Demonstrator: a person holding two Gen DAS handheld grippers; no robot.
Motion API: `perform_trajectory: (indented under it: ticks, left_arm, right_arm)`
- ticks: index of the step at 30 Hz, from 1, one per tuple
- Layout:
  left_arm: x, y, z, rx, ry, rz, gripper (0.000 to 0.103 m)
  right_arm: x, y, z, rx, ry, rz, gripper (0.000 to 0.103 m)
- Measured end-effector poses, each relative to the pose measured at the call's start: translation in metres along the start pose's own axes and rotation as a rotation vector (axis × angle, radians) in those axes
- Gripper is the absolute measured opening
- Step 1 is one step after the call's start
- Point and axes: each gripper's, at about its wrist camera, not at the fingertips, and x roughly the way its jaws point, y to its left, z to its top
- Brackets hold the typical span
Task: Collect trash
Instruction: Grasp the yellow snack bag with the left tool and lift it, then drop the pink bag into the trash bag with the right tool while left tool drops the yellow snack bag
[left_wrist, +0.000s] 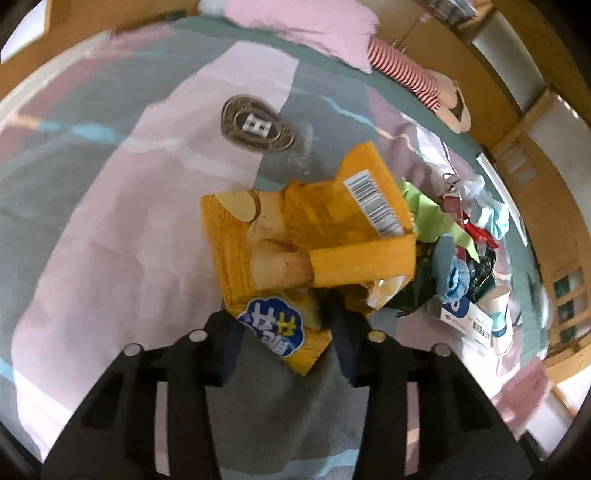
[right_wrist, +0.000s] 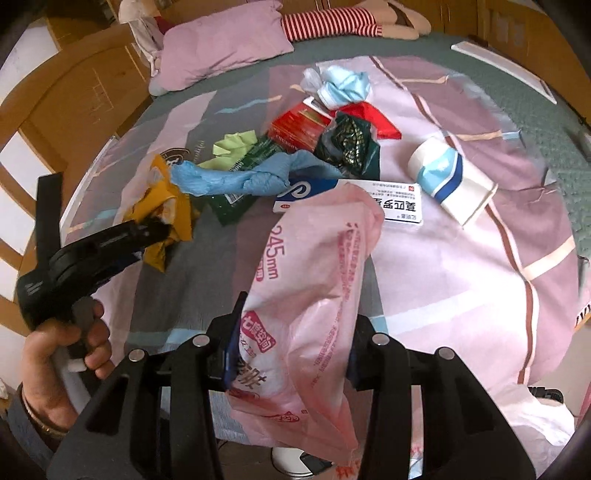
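My left gripper (left_wrist: 286, 325) is shut on a crumpled yellow snack bag (left_wrist: 306, 229) and holds it above the bed; it also shows in the right wrist view (right_wrist: 162, 210) at the left, pinched by the left gripper (right_wrist: 153, 230). My right gripper (right_wrist: 291, 328) is shut on a pink plastic wrapper bag (right_wrist: 314, 273), which hangs between its fingers. Beyond lies a heap of trash: a blue glove (right_wrist: 236, 177), a green wrapper (right_wrist: 347, 144), a red box (right_wrist: 299, 125), a white medicine box (right_wrist: 391, 199) and a flattened paper cup (right_wrist: 450, 177).
The patchwork bedspread (right_wrist: 461, 266) covers the bed. A pink pillow (right_wrist: 221, 44) and a striped stuffed toy (right_wrist: 332, 22) lie at the head. Wooden furniture (left_wrist: 532, 162) stands beside the bed. A brown badge print (left_wrist: 256, 125) marks the cover.
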Motion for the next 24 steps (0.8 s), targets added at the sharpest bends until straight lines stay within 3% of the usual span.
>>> perform_trajectory:
  ticks: [4,6,13,16,19,24]
  left_arm:
    - [-0.021,-0.001,-0.002,0.014,-0.089,0.012,0.021]
    - [-0.037,0.002,-0.004,0.012,-0.150,0.033,0.018]
    - [-0.100,0.008,-0.019,0.023,-0.390,0.083,0.016]
    - [-0.132,0.001,-0.035,0.036,-0.448,0.037,0.016]
    - [-0.176,-0.020,-0.057,0.108,-0.526,0.025,0.016]
    - [-0.244,-0.063,-0.100,0.207,-0.590,-0.032,0.016]
  right_arm:
    - [-0.024,-0.010,-0.010,0.024,-0.058,0.018,0.044]
    - [-0.042,-0.016,-0.015,0.033,-0.104,0.028,0.044]
    - [-0.090,-0.031,-0.033,0.041,-0.211,0.044,0.044]
    - [-0.111,-0.039,-0.043,0.036,-0.254,0.061,0.044]
    - [-0.131,-0.044,-0.052,0.023,-0.284,0.056,0.044]
    - [-0.174,-0.053,-0.063,0.004,-0.351,0.062,0.044]
